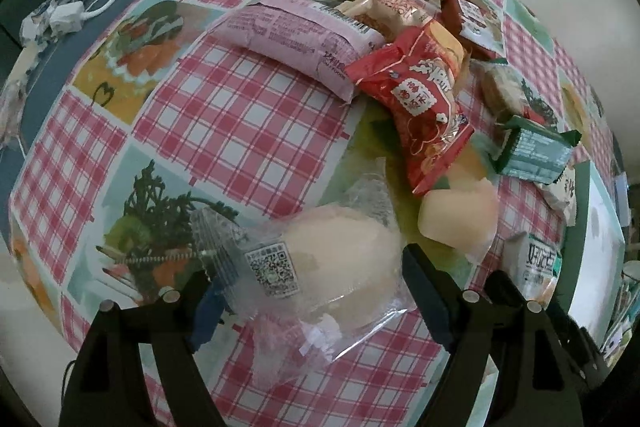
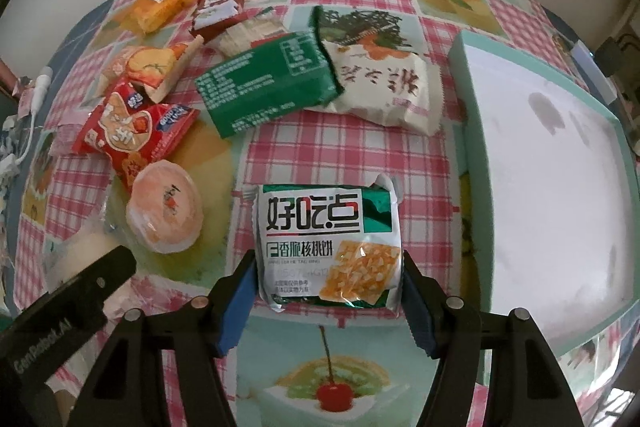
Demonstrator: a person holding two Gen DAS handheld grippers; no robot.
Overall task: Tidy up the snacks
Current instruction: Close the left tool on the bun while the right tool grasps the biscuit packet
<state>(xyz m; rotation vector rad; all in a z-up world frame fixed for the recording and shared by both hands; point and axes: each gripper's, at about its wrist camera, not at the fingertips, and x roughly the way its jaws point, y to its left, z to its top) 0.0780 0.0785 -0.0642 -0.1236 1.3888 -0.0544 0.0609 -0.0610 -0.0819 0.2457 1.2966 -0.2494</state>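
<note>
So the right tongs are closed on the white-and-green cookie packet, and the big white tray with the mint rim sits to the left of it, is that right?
Nearly. The right tongs do clamp the white-and-green cookie packet, but the white tray with the mint rim sits to the right of the packet, not the left. The right wrist view shows it; the snack pile is what lies on the left.

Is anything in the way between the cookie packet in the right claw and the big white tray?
Nothing visible is. The cookie packet sits between the right gripper's pads, and only bare tablecloth separates it from the white tray.
</note>
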